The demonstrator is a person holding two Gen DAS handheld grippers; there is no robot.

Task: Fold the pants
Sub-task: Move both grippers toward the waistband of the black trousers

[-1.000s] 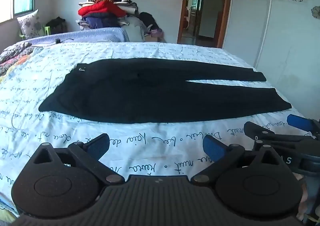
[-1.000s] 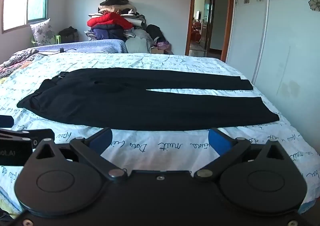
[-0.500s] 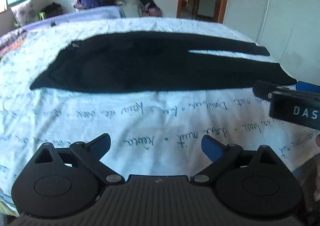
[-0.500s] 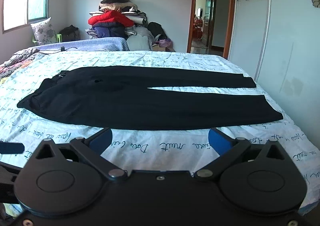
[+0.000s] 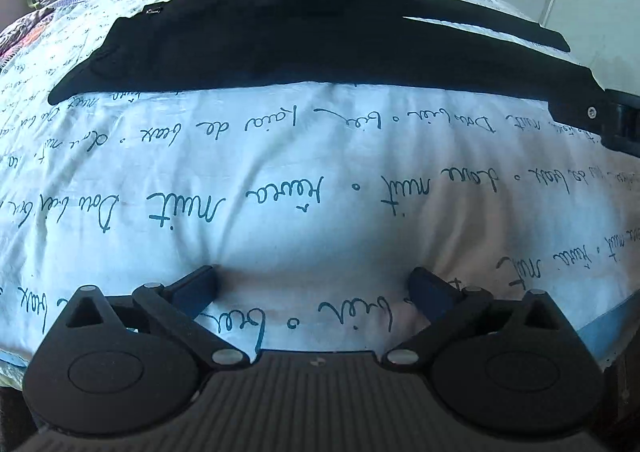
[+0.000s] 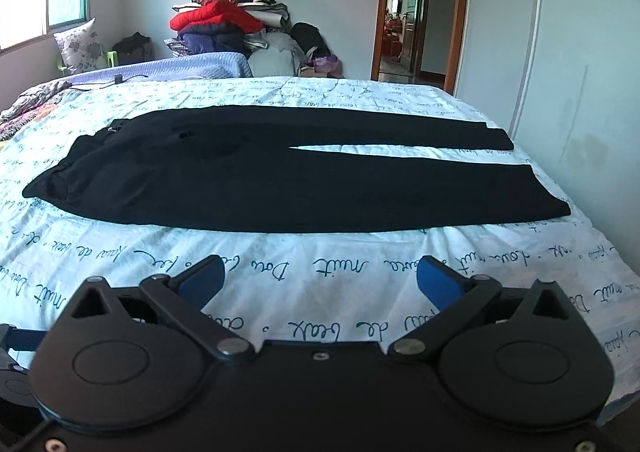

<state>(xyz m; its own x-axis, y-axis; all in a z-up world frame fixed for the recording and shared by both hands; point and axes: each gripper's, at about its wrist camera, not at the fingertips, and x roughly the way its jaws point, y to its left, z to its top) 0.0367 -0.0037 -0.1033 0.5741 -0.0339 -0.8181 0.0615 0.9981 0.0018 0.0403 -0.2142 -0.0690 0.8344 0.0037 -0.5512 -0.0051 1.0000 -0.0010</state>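
While the pants (image 6: 280, 176) lie flat on the bed (image 6: 320, 264), left gripper (image 5: 314, 288) jaws are opening, empty; right gripper (image 6: 320, 278) jaws apart, empty.

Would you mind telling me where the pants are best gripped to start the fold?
Probably along the near leg's long edge: the pants lie flat across the bed, waist left, cuffs right. Come in low from the near side, left gripper, jaws opening and empty, at the waist corner, right gripper at the near cuff.
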